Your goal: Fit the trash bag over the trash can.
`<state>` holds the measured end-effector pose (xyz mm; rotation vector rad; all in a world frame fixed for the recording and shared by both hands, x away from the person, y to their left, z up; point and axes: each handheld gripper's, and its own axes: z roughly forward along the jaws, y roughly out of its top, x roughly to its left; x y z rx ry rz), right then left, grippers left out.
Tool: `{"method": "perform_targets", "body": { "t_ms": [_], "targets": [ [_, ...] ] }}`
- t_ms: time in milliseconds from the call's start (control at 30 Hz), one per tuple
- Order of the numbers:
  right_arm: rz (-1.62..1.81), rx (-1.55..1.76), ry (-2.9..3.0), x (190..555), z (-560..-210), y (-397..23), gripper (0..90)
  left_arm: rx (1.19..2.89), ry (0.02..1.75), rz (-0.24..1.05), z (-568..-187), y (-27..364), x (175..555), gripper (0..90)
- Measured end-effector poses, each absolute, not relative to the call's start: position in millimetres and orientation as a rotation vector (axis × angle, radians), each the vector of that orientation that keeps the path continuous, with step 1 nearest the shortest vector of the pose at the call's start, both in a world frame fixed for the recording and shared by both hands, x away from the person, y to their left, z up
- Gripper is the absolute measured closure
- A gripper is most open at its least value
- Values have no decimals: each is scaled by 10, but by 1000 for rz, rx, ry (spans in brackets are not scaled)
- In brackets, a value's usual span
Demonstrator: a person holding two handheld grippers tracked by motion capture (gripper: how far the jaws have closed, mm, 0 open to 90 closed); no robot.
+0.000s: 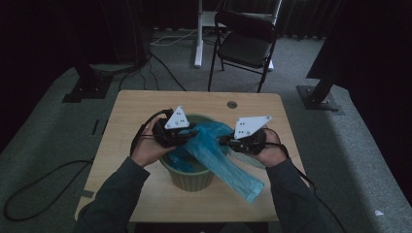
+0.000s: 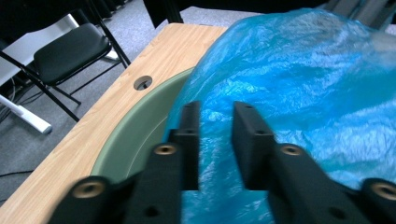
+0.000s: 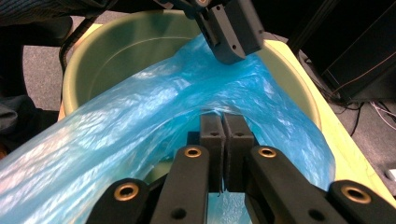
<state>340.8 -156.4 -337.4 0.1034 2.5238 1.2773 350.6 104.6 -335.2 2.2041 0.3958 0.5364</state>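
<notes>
With the right gripper [image 3: 223, 140] pinched tight on the blue bag [image 1: 218, 155] draped over the green bucket [image 1: 192, 179] mid-worktop [image 1: 131, 104] and the left gripper [image 2: 215, 135] part open astride the film, lining step; next, regrip and spread.

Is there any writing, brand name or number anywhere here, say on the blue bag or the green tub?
None can be read: the blue plastic bag, the green tub and the wooden table bear no print. The grey plates atop the grippers carry dots, no letters.
</notes>
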Motion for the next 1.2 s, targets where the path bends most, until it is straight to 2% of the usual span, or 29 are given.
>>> {"method": "perform_targets", "body": {
  "t_ms": [33,67,133,233,267,333,467,533,567,600,633,667,733,767,867,1200],
  "targets": [
    [1277,103,2524,3408,-3374,-1564,886,2204,396,536,-3352,1046,3506,647],
    [1279,103,2525,3407,-3375,-1562,886,2195,403,548,-3351,1040,3507,647],
    [1279,99,2531,3403,-3378,-1560,886,2179,406,513,-3338,1042,3518,481],
    [1278,96,2531,3402,-3375,-1563,886,2168,389,476,-3331,1044,3521,397],
    [1279,96,2531,3402,-3374,-1564,886,2168,391,460,-3327,1041,3530,397],
    [1279,92,2531,3399,-3370,-1567,886,2179,393,434,-3331,1038,3563,318],
    [1284,86,2532,3397,-3373,-1562,886,2201,398,380,-3354,1016,3628,294],
    [1283,83,2532,3399,-3372,-1561,886,2229,403,370,-3376,1000,3646,364],
    [1283,83,2532,3399,-3372,-1561,886,2229,403,370,-3376,1000,3646,429],
    [1284,87,2532,3400,-3368,-1566,886,2251,393,375,-3401,986,3644,544],
    [1284,87,2532,3400,-3368,-1566,886,2251,393,375,-3401,986,3644,603],
    [1284,87,2531,3397,-3364,-1572,886,2264,393,384,-3412,979,3635,712],
    [1282,87,2528,3396,-3359,-1580,886,2267,385,400,-3417,979,3615,830],
    [1282,87,2528,3396,-3359,-1580,886,2267,385,400,-3417,979,3615,861],
    [1280,92,2525,3394,-3349,-1596,886,2256,401,437,-3400,1013,3586,891],
    [1212,114,2528,3383,-3361,-1613,891,2211,488,459,-3412,1290,3586,887]
  ]
}}
